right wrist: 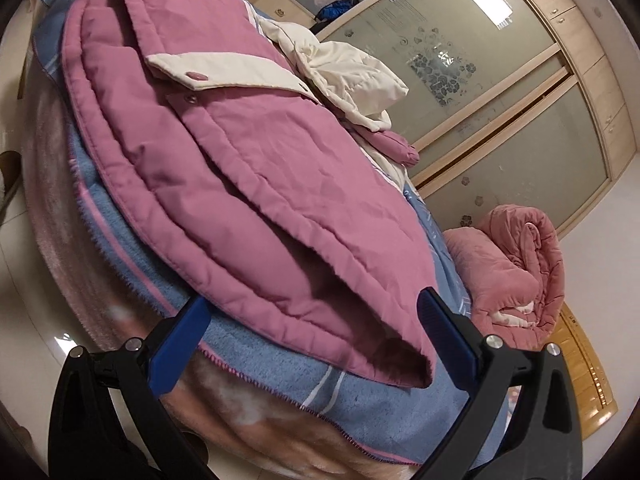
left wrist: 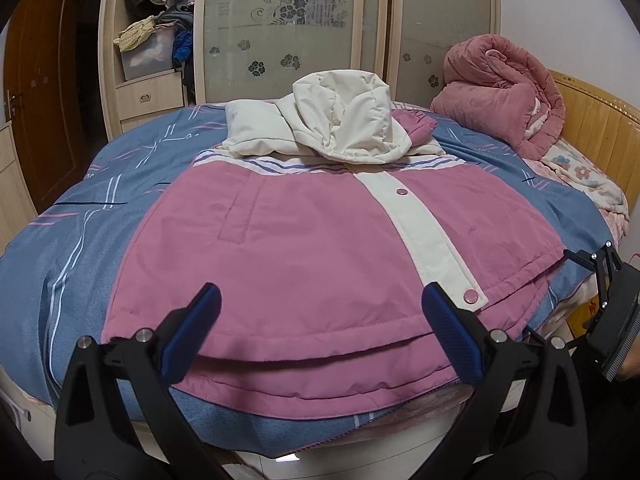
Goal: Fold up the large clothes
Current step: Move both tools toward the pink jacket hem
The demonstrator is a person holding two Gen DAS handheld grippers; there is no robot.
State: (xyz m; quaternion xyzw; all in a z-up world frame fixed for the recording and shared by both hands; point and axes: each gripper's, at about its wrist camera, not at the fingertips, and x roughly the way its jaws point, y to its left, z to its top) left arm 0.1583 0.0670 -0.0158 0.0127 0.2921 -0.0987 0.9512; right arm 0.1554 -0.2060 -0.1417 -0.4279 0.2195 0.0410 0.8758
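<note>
Pink padded jacket [left wrist: 320, 248] with a cream hood lay front-up on the blue striped fleece blanket [left wrist: 60, 248] covering the bed, its hem toward both cameras and its hood [left wrist: 352, 124] bunched at the far end. Only the left wrist view showed the jacket's whole front: a cream snap placket [left wrist: 424, 232] ran from below the hood down to the hem, with one pink snap near its top and another at its bottom. That view also caught the right gripper [left wrist: 600, 276] beside the jacket's hem corner, seen edge-on. The right wrist view, tilted, instead showed that corner from close range [right wrist: 280, 184]: quilted, creased fabric in stacked layers, the bottom of the placket flipped up, and a dark gap between the layers at the hem. The right gripper [right wrist: 312, 312] was spread wide, its blue ribbed pads [right wrist: 444, 332] either side of the corner and holding nothing. The left gripper [left wrist: 320, 308] was likewise spread wide above the hem, empty. Beyond the jacket, a rolled pink plush quilt [left wrist: 504, 92] sat against a wooden headboard [left wrist: 600, 128], and a frosted-glass wardrobe [left wrist: 280, 28] with flower patterns stood behind the hood.
</note>
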